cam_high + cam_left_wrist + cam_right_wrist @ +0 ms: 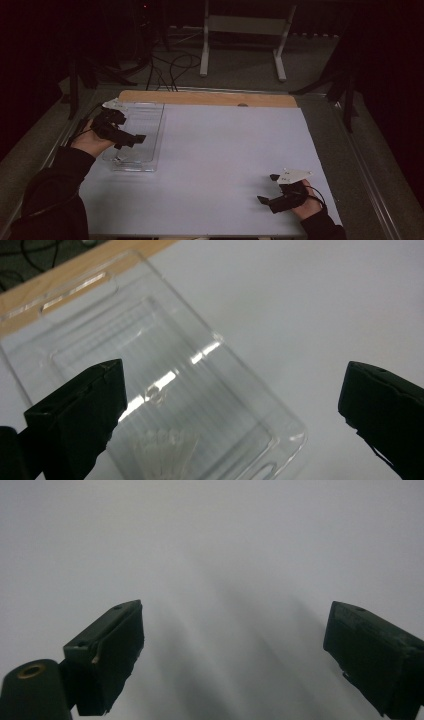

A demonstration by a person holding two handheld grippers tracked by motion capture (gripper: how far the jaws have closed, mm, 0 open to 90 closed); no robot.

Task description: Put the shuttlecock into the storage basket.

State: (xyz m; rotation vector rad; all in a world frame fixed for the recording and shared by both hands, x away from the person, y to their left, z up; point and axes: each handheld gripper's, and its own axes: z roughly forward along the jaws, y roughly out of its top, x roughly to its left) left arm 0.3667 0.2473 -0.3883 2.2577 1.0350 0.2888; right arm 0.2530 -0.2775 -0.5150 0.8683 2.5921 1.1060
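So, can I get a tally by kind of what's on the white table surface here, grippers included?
Clear plastic tray: 1, at the far left of the white table surface.
Black two-jaw grippers: 2, the left gripper over the tray with jaws apart, the right gripper near the front right with jaws apart.
Total: 3

Dim room, dark at the sides and back. White sheet [225, 165] covers most of the table; a strip of bare wooden edge [200, 97] shows along its far side. Metal rail [372, 185] runs down the right side. Grey carpet floor [240, 70] beyond the table. White frame legs [204, 45] stand at the back, with black cables [172, 70] looping on the floor beside them. Dark stand [347, 85] on the right.
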